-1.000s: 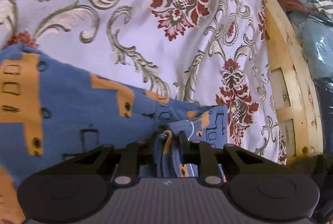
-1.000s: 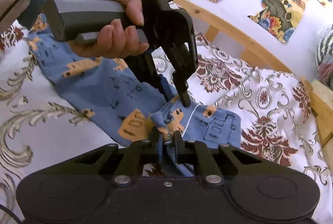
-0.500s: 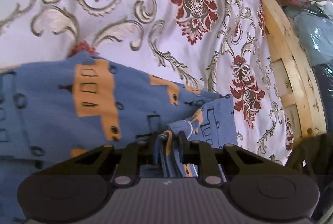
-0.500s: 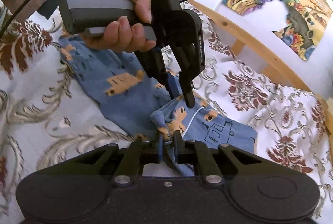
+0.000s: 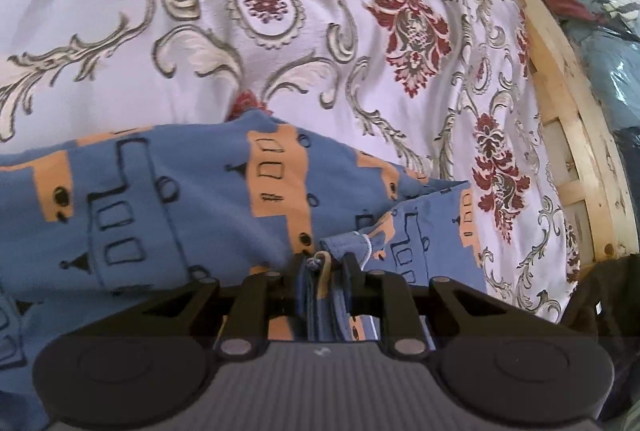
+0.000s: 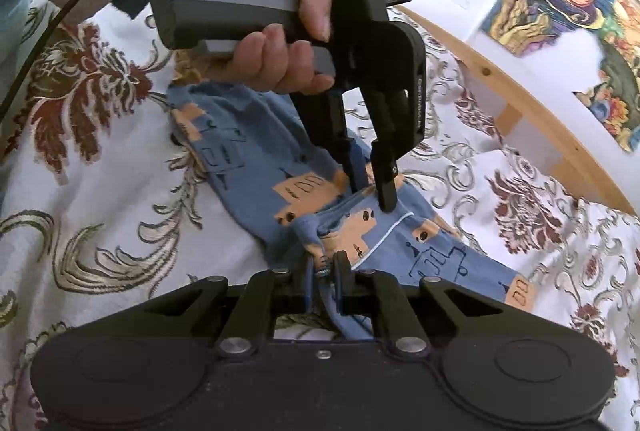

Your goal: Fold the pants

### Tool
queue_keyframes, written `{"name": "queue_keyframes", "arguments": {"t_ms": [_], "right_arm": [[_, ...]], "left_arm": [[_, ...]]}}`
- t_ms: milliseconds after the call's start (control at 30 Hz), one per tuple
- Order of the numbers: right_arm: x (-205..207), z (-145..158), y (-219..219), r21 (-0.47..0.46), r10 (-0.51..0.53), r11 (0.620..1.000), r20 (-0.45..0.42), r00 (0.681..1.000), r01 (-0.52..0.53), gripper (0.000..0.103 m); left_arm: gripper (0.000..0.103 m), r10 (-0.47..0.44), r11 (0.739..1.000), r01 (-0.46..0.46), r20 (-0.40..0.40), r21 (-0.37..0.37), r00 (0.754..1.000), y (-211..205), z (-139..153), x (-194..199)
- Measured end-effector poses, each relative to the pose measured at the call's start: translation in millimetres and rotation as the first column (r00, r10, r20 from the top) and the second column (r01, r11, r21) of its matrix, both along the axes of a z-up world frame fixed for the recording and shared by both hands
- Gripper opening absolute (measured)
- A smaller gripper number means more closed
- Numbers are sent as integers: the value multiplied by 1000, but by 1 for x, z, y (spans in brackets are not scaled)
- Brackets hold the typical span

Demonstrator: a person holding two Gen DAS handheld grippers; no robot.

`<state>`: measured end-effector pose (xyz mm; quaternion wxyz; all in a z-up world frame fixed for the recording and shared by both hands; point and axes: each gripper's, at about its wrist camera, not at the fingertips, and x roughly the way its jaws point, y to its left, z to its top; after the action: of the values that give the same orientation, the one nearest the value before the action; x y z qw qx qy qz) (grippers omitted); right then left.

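White lettering runs down the side of the left claw (image 6: 370, 191), too small and blurred to read with certainty. A hand (image 6: 276, 31) grips its grey handle level, fingers pointing down, clenched on a bunched edge of the blue pants (image 6: 240, 167). The right claw (image 6: 323, 273) is likewise clamped on a gathered fold of the pants, which lie spread across the floral bedspread (image 5: 280, 11) on the bed.
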<state>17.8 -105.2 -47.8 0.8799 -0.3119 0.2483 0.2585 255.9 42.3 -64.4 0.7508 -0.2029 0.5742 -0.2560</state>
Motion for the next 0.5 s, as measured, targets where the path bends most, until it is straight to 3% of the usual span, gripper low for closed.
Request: {"name": "queue_keyframes", "arguments": {"t_ms": [233,400,500], "right_arm": [[5,-9,10,-18,18,1000,-26,1000,-18,11],[5,-15,15,-47,50,998,-63,997,-53,26],[-2,0,1,30,53,998,-100,994,-50,53]], "left_arm": [[21,-2,1000,2,17,6,1000,3,-8,0],[28,28,1000,-28,29,6,999,13,2,-9],[36,67,996,-71,96,46,993,21,24,-26]]}}
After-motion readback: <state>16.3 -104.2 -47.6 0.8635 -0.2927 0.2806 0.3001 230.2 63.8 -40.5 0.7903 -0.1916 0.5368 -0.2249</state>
